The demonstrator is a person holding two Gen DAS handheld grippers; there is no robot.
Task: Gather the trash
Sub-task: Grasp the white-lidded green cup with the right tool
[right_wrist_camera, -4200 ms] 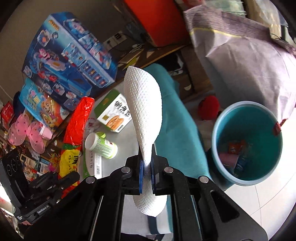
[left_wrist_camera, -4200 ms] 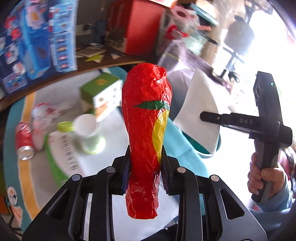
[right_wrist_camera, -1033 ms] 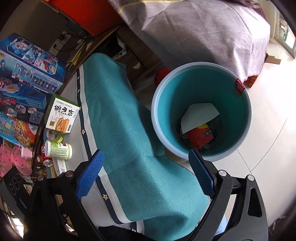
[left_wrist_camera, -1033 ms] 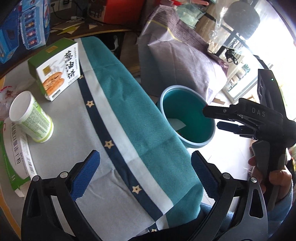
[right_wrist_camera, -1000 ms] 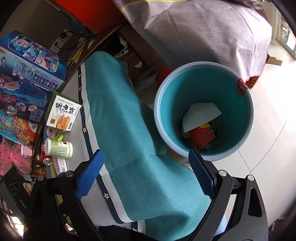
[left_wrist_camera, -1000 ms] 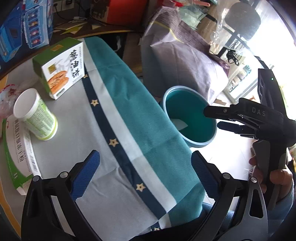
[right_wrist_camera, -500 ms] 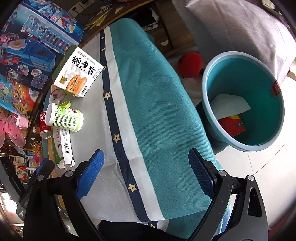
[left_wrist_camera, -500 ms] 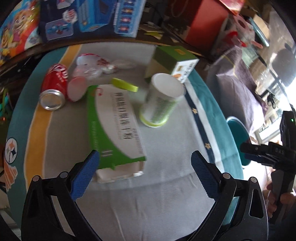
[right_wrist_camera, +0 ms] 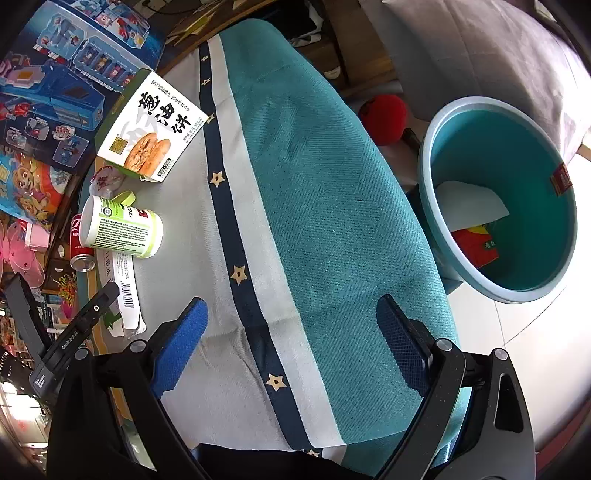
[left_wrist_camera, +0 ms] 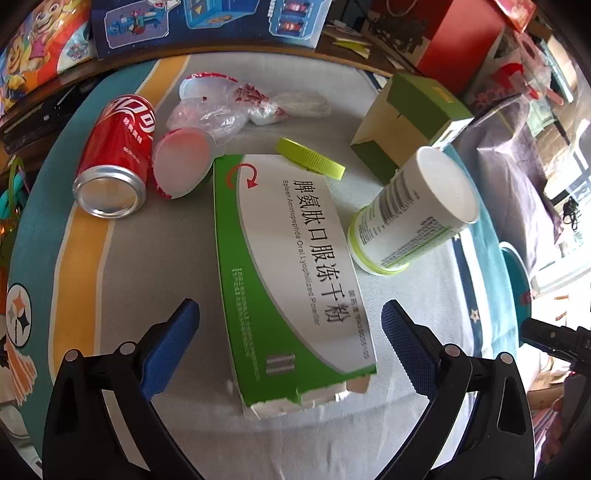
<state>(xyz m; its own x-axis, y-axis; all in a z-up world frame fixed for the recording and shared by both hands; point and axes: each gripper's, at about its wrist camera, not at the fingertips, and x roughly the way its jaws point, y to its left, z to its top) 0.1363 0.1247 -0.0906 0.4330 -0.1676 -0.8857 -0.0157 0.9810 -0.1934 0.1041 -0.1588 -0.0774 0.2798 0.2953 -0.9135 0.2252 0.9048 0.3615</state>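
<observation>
My left gripper [left_wrist_camera: 290, 341] is open and empty, just above the near end of a flat green and white medicine box [left_wrist_camera: 291, 266]. Around it lie a red cola can [left_wrist_camera: 114, 158], a white and green canister [left_wrist_camera: 413, 214] on its side, a lime lid [left_wrist_camera: 310, 158], a pink-topped cup [left_wrist_camera: 181, 166], a crumpled plastic bag [left_wrist_camera: 236, 107] and a green cracker box [left_wrist_camera: 406, 122]. My right gripper [right_wrist_camera: 291, 349] is open and empty over the teal tablecloth [right_wrist_camera: 332, 229]. The teal bin [right_wrist_camera: 436, 192] on the floor holds a white paper towel [right_wrist_camera: 469, 206] and a red wrapper [right_wrist_camera: 476, 247].
Blue toy boxes [left_wrist_camera: 207, 18] and a red box [left_wrist_camera: 461, 40] stand behind the table. A grey-purple cloth-covered seat [right_wrist_camera: 480, 55] is beyond the bin, with a red ball [right_wrist_camera: 384, 114] on the floor. The left gripper [right_wrist_camera: 74, 332] shows at the right wrist view's left edge.
Both grippers dropped the red wrapper and the paper towel into the bin and opened. My left gripper swung back left over the table trash; the right pulled back from the bin over the cloth.
</observation>
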